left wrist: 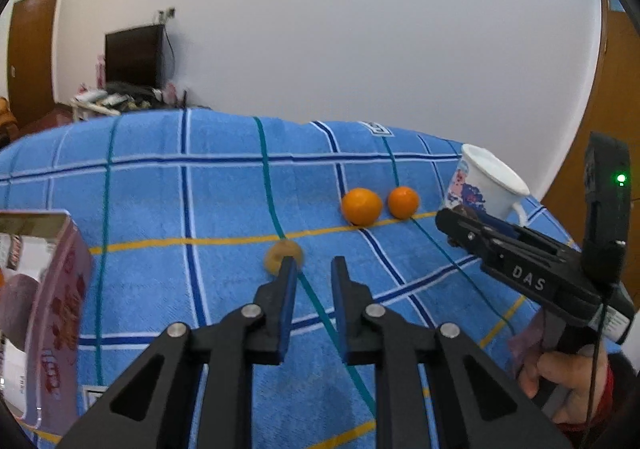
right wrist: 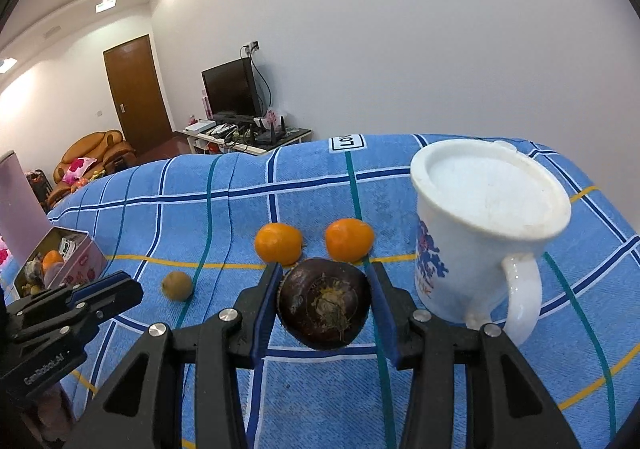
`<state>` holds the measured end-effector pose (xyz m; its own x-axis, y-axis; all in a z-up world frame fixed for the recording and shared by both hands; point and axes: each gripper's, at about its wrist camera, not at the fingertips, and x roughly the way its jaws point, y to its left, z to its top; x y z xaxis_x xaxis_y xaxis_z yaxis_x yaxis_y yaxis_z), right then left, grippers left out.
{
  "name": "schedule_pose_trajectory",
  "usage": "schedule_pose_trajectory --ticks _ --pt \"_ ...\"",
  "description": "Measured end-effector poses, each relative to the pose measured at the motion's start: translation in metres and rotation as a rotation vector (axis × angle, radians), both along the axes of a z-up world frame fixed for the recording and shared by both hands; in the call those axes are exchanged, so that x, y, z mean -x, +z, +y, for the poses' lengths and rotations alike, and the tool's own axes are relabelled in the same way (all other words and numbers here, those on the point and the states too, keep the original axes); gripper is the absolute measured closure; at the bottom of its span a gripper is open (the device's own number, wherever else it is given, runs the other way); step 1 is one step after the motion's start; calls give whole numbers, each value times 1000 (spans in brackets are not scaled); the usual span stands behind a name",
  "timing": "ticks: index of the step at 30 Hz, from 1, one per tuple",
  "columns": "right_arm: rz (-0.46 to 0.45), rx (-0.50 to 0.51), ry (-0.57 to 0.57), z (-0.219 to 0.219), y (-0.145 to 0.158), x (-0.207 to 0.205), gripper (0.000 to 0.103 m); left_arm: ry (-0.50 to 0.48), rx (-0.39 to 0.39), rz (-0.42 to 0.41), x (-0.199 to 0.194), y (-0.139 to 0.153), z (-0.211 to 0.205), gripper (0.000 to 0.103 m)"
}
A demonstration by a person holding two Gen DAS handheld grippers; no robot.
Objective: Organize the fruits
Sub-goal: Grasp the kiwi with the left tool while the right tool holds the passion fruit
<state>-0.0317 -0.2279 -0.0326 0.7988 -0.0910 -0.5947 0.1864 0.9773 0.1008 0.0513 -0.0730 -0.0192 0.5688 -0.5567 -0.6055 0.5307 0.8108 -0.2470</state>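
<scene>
My right hand-held gripper (right wrist: 325, 303) is clamped on a dark round fruit (right wrist: 324, 303), its blue pads pressing both sides and the fruit lifted clear of the blue checked cloth (right wrist: 240, 209). The fruit is deep purple-brown and glossy, with a dried, ragged stem scar facing the camera. Just beyond it sit two oranges (right wrist: 279, 243) (right wrist: 349, 240), side by side and slightly apart, smooth and bright. A small tan-brown fruit (right wrist: 177, 285) lies on its own to the left, near my left hand-held gripper (left wrist: 314, 281), which I see closed down as far as it goes with nothing between its pads; in the left wrist view that small fruit (left wrist: 280, 255) shows just past the left fingertip, blurred.

A white mug (right wrist: 480, 225) with a blue and red print stands right of the held fruit, close to the right finger, handle turned toward me. The pink tin box (right wrist: 80, 265) at the far left is open and already has fruit in it, an orange among them.

Between the oranges and the box the cloth is bare and flat. The cloth drops away at its far edge toward the white wall (right wrist: 400, 49), and at the right edge just behind the mug.
</scene>
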Motion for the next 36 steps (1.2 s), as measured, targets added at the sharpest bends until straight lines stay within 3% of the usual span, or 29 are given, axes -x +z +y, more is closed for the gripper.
schedule_pose_trajectory --ticks 3,4,6,8,13,15,17,23,36 --pt "11 -22 -2 -5 -1 -1 58 19 -13 49 -10 -5 -1 76" --pt "13 -26 -2 -6 -2 -2 58 26 -19 44 -11 -5 -4 73" --pt "16 -31 0 -5 -2 -3 58 59 -64 7 -14 -3 -10 54" --pt "17 -33 1 -6 -2 -3 58 92 -138 -31 -20 -1 -21 50" --pt "23 -33 10 -5 -3 -6 57 101 -263 -11 -41 -14 -47 51" --pt "23 -35 11 -5 -3 -7 57 78 -303 37 -49 -23 -58 73" --pt "25 -37 11 -5 -4 -8 57 76 -335 55 -53 -28 -63 74" --pt "32 -41 6 -6 -5 -9 57 112 -312 39 -52 -24 -54 74" --pt "-8 25 -38 4 1 5 57 168 -315 -145 0 -5 -37 74"
